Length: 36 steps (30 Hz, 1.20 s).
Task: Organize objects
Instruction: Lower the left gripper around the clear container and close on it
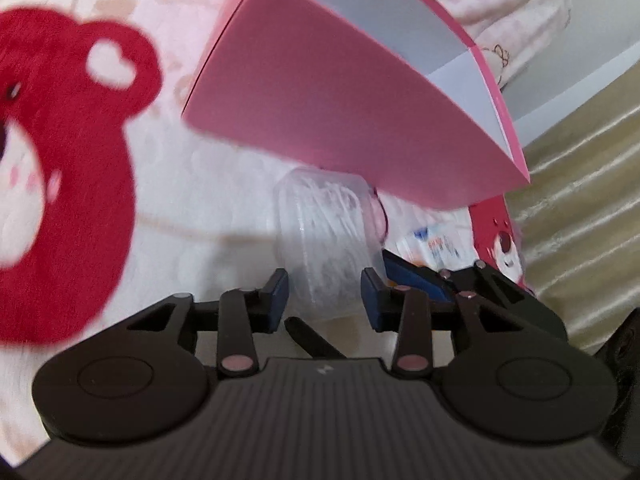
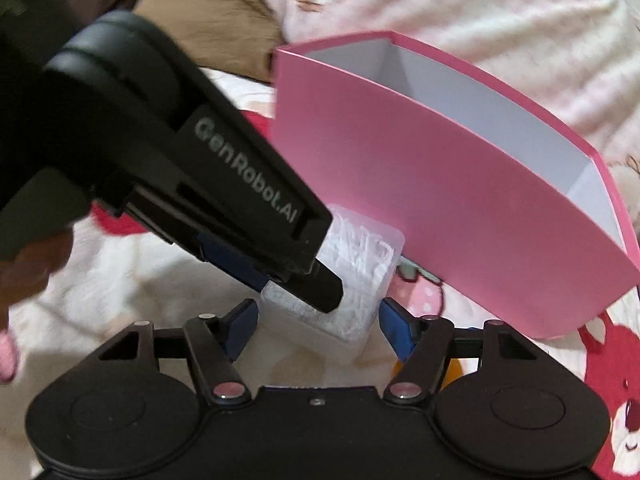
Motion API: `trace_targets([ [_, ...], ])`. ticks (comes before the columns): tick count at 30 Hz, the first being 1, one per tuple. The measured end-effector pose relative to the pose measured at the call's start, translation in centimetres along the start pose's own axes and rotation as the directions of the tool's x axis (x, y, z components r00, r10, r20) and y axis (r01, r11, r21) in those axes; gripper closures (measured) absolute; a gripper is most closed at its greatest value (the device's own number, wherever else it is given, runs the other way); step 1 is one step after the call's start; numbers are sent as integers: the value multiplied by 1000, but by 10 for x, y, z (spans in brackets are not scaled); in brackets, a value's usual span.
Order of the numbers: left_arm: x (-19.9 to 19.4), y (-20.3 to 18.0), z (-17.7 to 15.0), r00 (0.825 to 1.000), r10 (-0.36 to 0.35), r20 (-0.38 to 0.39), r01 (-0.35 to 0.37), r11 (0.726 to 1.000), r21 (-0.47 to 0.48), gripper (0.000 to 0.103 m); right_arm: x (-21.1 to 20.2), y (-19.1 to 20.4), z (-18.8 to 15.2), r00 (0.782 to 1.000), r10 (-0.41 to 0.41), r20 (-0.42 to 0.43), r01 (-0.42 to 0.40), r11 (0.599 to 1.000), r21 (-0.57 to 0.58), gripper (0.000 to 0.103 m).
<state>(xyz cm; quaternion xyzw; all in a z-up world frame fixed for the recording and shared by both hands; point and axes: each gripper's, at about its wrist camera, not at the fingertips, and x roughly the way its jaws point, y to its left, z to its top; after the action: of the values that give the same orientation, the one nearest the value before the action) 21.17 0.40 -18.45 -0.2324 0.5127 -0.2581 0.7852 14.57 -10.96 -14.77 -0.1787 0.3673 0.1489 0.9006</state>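
The small lidded case lies on the blanket between the fingers of the left hand-held gripper. Ahead of that gripper stands the open box, close behind the case (touching or not, unclear). The right hand-held gripper flanks the same case from the near side.

The pink box walls off room beyond (open top free).

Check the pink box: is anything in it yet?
Nothing visible. The pink box shows only bare white inner walls; its floor is hidden. The clear case is outside, on the blanket before it.
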Motion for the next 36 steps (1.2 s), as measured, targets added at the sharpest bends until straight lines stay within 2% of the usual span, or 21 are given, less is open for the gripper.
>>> trace_targets([
  [3, -13, 1, -14, 998, -2, -65, 0, 1000, -27, 62, -18, 12, -9, 998, 62, 11, -60, 993, -101, 31],
  [6, -20, -2, -26, 993, 36, -114, -41, 999, -35, 62, -27, 24, -17, 994, 107, -9, -107, 978, -179, 32],
  [8, -21, -6, -29, 992, 54, -112, -56, 998, -13, 62, -26, 27, -19, 996, 88, -21, -90, 977, -192, 33],
  [10, -26, -10, -27, 992, 99, -74, -97, 995, 30, 62, -25, 26, -19, 998, 51, -36, -57, 982, -179, 31],
  [11, -28, -12, -25, 991, 126, -42, -123, 991, 54, 61, -26, 23, -18, 999, 32, -37, -38, 987, -159, 27],
  [14, -35, -7, -17, 987, 160, 20, -161, 984, 80, 60, -30, 8, -16, 998, -4, -67, 1, 999, -40, 28],
  [17, -30, 2, -8, 992, 123, 4, -123, 992, 12, 60, -34, -8, -17, 995, 10, -97, -1, 995, 96, 39],
  [19, -27, 0, -6, 992, 122, 21, -122, 992, 17, 60, -38, -10, -20, 994, 22, -105, -6, 989, 147, 43],
  [22, -22, -6, -5, 982, 173, 79, -179, 982, 68, 60, -47, -10, -30, 992, 64, -106, -40, 976, 216, 47],
  [25, -12, -2, 0, 981, 165, 104, -172, 983, 67, 57, -44, -6, -31, 984, 146, -98, -111, 948, 298, 47],
  [26, -8, 0, 1, 984, 153, 94, -159, 985, 64, 55, -44, -3, -33, 982, 161, -100, -122, 941, 315, 47],
  [30, -3, -2, 0, 997, 79, 23, -80, 995, 59, 56, -40, -1, -38, 981, 162, -105, -118, 934, 336, 42],
  [32, -5, -4, -5, 997, 77, -29, -76, 996, 39, 54, -43, -2, -37, 986, 144, -90, -106, 937, 332, 36],
  [33, -5, -3, -8, 996, 55, -71, -54, 998, 13, 53, -46, -1, -36, 991, 112, -78, -81, 944, 321, 31],
  [35, -5, 0, -16, 987, 11, -158, -20, 998, -54, 50, -56, 1, -34, 995, 78, -56, -56, 949, 310, 29],
  [36, -4, 1, -20, 985, 4, -171, -16, 998, -65, 50, -59, 0, -33, 996, 82, -43, -64, 948, 311, 27],
])
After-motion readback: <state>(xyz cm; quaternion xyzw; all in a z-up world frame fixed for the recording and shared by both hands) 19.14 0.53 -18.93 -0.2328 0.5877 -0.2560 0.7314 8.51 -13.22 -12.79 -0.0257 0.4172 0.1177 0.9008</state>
